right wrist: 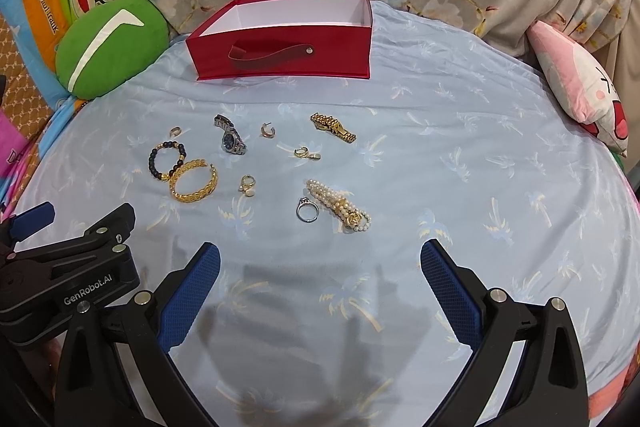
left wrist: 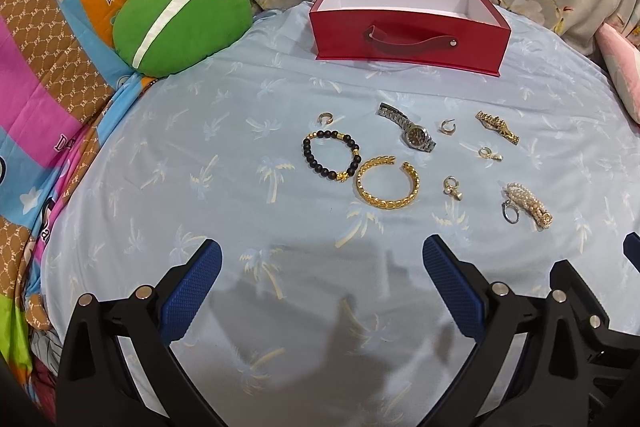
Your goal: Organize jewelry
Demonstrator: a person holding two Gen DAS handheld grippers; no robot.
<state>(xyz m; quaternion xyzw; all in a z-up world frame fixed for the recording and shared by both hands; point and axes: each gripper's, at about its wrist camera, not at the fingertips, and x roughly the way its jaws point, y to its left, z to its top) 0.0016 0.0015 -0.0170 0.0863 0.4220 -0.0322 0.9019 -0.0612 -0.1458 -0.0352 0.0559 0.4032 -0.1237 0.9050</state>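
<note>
Left wrist: left gripper point(left wrist: 322, 267) hovering, jaws spread.

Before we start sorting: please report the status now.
Both grippers open, empty: left, right. Jewelry loose on cloth; red box empty. Path clear.

Bracelets: four point(left wrist: 331, 156). Watch: one point(left wrist: 408, 127). Rings/earrings: five point(left wrist: 325, 118). Box: one point(left wrist: 408, 27).

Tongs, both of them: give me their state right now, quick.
Left tongs: open, holding nothing, above the blue sheet.
Right tongs: open, holding nothing.
</note>
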